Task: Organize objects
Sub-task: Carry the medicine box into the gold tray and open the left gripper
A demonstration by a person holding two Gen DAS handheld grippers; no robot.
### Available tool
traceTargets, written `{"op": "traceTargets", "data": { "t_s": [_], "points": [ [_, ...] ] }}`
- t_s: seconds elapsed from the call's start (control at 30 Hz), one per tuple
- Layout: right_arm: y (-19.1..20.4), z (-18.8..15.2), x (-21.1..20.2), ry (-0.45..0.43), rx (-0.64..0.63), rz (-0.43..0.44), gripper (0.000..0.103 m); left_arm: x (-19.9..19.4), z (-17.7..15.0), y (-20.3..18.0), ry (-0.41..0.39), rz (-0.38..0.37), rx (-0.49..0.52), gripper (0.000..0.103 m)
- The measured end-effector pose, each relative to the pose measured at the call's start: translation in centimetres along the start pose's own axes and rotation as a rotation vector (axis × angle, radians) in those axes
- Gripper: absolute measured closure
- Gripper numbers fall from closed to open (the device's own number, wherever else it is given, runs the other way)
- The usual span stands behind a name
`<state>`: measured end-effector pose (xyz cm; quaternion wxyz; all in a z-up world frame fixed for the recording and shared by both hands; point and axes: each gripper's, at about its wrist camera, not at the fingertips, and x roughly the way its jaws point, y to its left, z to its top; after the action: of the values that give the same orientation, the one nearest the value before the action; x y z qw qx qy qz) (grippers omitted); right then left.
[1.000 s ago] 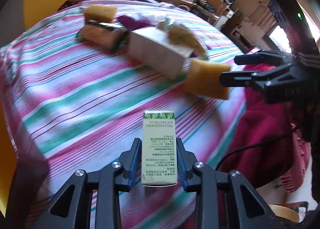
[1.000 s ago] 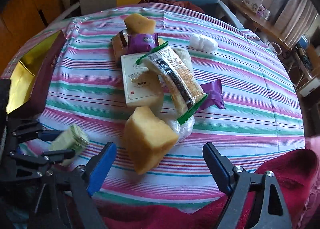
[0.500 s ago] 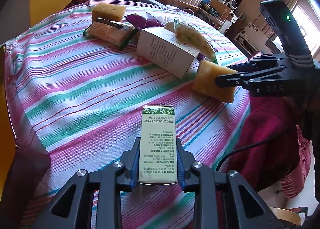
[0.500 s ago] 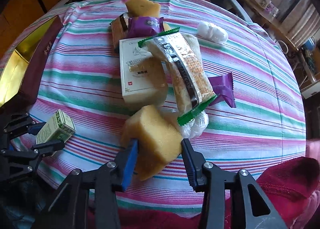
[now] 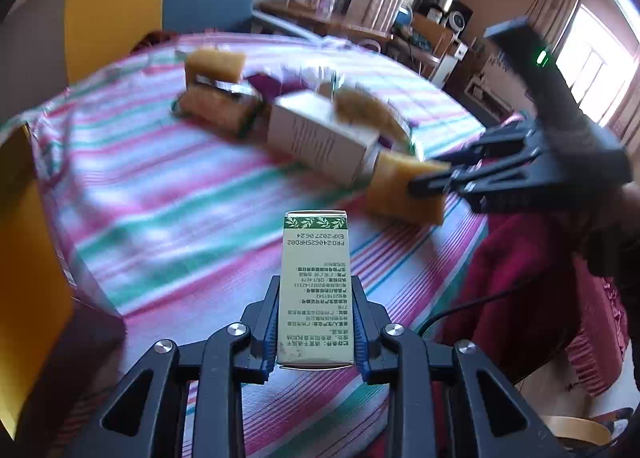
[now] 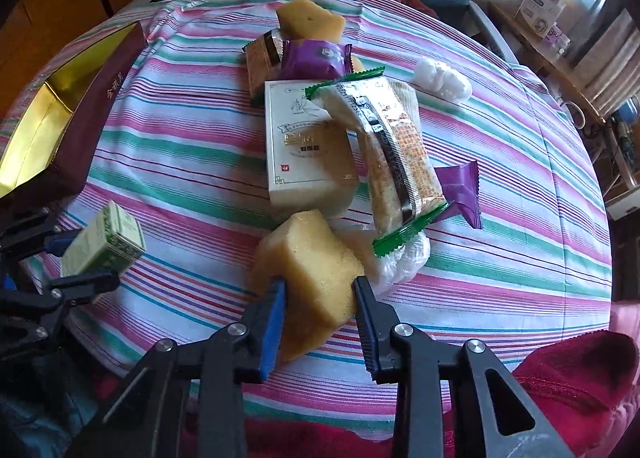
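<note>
so compared with a second back, the right gripper (image 6: 318, 312) has gone from spread wide around the near yellow sponge (image 6: 308, 274) to clamped on it, blue pads pressing both its sides. The sponge is still sitting by the near edge of the table (image 6: 520, 194), touching the crumpled clear plastic bag (image 6: 404, 262) beside it. The left gripper (image 5: 316, 322) is still pinching the small green carton (image 5: 315, 290) same as before, narrow jaws tight on its lower half, but it's been lifting and its view is now all motion blur

The table is wearing a striped cloth in pink, green and white. Middle of it is a pile: a white box (image 6: 308, 154), a long cracker pack with green ends (image 6: 394, 154) lying across it, two purple packets (image 6: 316, 58), and another yellow sponge (image 6: 310, 20) toward the far edge. A white wad (image 6: 442, 78) is sitting apart near the far right edge. A dark red box with gold lining (image 6: 52, 126) is hanging out at the left edge. Yellow and blue chairs are standing behind the table, shelves and curtains past that, bright windows on the right

Both grippers are pointing steeply down at the near edge, left one off to the left holding the carton just above the cloth, beside the gold-lined box
</note>
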<state>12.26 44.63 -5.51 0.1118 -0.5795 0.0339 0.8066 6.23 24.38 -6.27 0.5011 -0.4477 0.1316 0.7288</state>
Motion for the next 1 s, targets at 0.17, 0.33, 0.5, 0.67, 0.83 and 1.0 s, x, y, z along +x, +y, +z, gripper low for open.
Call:
{"op": "traceTargets", "data": {
  "t_s": [0.17,0.33,0.5,0.67,0.83,1.0],
  "points": [
    [0.1,-0.1,-0.2,-0.012,0.003,0.008,0.07,-3.8,1.3,1.6,-0.086,0.061,-0.057,0.074],
    [0.2,-0.2,-0.3,-0.015,0.002,0.004,0.07,-9.0,2.1,7.3,-0.19,0.27,-0.187,0.073],
    [0.4,-0.2,-0.2,-0.01,-0.001,-0.007,0.07,-12.0,1.2,16.4,-0.168,0.479,-0.368,0.074],
    [0.4,-0.1,-0.1,-0.003,0.0,-0.02,0.07,-12.9,-0.7,25.3,-0.1,0.601,-0.529,0.073],
    [0.3,-0.1,-0.1,0.0,0.011,-0.026,0.07,-13.0,-2.3,31.3,-0.068,0.613,-0.664,0.073],
    [0.2,-0.1,-0.1,0.008,0.02,-0.03,0.07,-12.2,-2.0,33.4,-0.081,0.628,-0.668,0.073]
  ]
}}
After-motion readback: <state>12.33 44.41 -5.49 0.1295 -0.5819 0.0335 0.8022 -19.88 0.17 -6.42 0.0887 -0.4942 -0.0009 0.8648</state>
